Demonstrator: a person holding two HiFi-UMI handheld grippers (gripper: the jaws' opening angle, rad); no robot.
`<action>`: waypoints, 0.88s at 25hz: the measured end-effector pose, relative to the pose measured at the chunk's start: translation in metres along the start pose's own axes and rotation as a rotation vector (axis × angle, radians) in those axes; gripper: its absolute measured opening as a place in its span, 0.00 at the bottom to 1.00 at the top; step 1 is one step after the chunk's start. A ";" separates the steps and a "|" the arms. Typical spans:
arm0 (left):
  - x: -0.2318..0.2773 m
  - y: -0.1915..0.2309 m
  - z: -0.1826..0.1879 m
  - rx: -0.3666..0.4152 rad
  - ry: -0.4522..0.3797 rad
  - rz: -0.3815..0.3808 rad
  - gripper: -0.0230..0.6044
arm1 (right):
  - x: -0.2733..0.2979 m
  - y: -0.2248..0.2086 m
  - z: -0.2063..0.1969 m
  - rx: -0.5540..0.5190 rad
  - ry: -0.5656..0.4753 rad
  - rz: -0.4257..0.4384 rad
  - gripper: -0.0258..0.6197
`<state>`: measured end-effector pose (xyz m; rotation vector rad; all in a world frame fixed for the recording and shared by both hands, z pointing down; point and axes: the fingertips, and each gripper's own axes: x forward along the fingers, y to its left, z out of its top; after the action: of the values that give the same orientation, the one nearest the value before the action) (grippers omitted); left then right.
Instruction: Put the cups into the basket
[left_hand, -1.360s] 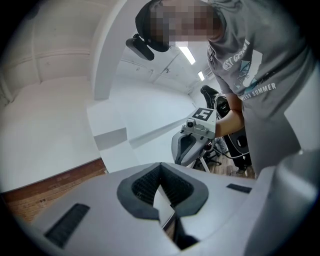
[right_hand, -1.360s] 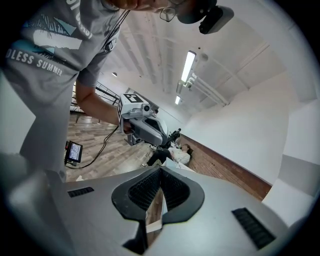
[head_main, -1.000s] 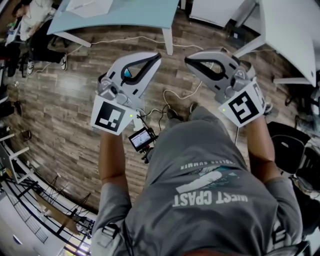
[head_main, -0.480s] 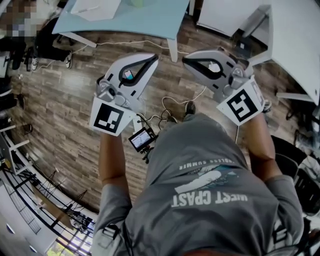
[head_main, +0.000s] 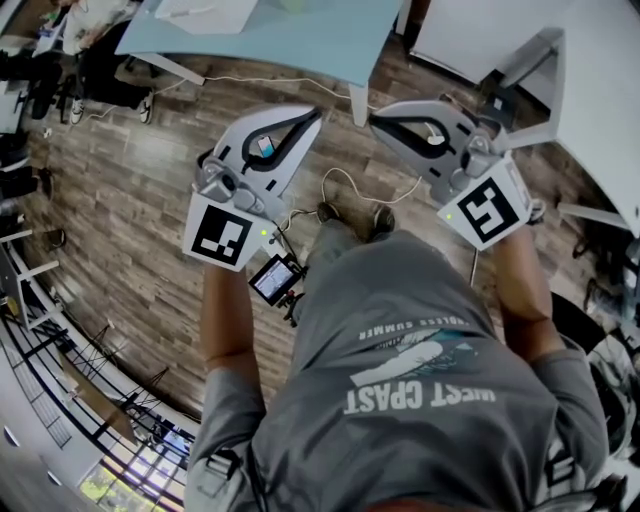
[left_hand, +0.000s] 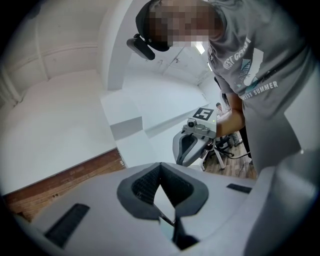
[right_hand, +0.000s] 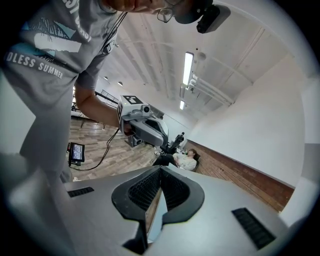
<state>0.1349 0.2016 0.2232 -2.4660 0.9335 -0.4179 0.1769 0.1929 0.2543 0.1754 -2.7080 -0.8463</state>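
Where the cups and the basket are I cannot tell; no view catches them. The left hand-held gripper (head_main: 316, 113) and the right hand-held gripper (head_main: 374, 119) are held out over the wooden floor (head_main: 120, 200). Their tips are turned towards each other and near together, just short of the blue worktop (head_main: 300, 45). Each has its jaws pressed together at the tips, with nothing between them. A sheet of paper (head_main: 200, 12) lies on the worktop. A small screen (head_main: 275, 281) shows just below the left hand-held gripper, beside the person's grey shirt (head_main: 400, 340).
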 end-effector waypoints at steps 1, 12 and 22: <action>-0.004 0.005 -0.003 -0.001 -0.003 0.000 0.03 | 0.006 -0.001 0.001 0.000 0.005 -0.001 0.06; -0.042 0.068 -0.045 0.028 -0.066 -0.046 0.03 | 0.087 -0.022 0.009 0.000 0.056 -0.060 0.06; -0.046 0.097 -0.072 0.010 -0.104 -0.067 0.03 | 0.124 -0.037 0.003 0.001 0.102 -0.070 0.06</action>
<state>0.0181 0.1459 0.2275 -2.4894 0.8070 -0.3126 0.0591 0.1388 0.2615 0.3061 -2.6210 -0.8316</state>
